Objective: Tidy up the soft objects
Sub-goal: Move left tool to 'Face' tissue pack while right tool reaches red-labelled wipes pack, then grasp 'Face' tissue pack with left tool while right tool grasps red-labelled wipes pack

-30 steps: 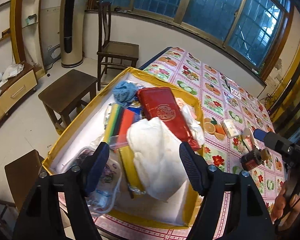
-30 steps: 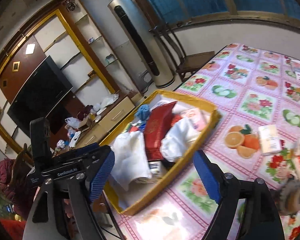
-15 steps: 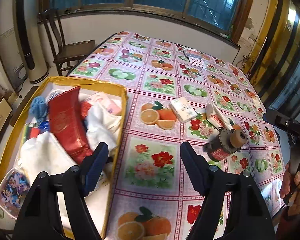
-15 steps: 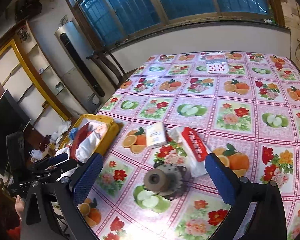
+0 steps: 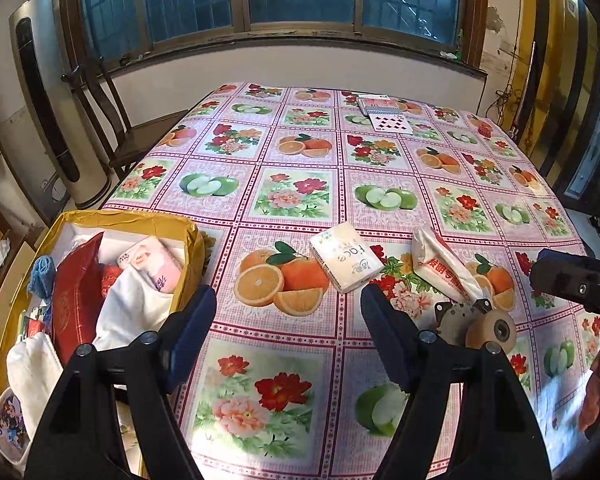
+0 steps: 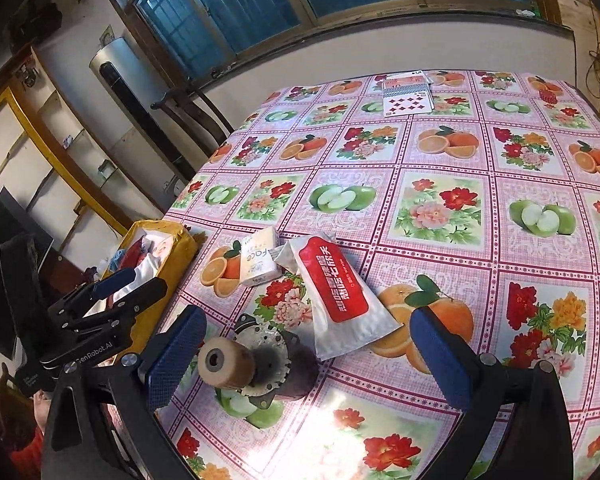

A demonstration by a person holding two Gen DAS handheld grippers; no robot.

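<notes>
Right up close, the left gripper (image 5: 288, 328) is spread wide with nothing between its blue-padded fingers (image 5: 192, 330), hanging over a red-flower square of the tablecloth (image 5: 300, 152). The right gripper (image 6: 306, 350) is just as wide and just as empty, and a small round metal part with a tan roller (image 6: 236, 362) sits on the cloth between its fingers, closer to the left one.

Just past that roller lies the soft silvery pack with the big red label (image 6: 336, 292), white lettering on the red, crinkled and puffy, slanting away toward the far left. Its far end touches, or all but touches, the small white tissue packet (image 5: 346, 258), which lies flat beside the printed oranges; it's pale, plump and printed with "face"-like lettering.

Over at the near-left table edge, the yellow box (image 5: 194, 246) is crammed with soft things: a pink tissue packet (image 5: 152, 262) against its far wall, a crumpled white cloth (image 5: 134, 310) nearer, a red pouch (image 5: 76, 300) standing on edge, a blue knitted bit (image 5: 42, 274) on the left and another folded white cloth (image 5: 34, 372) at the near end.

Far across the table, playing cards (image 5: 388, 118) lie fanned out near the window side. A wooden chair (image 5: 112, 120) stands off the far-left corner.
</notes>
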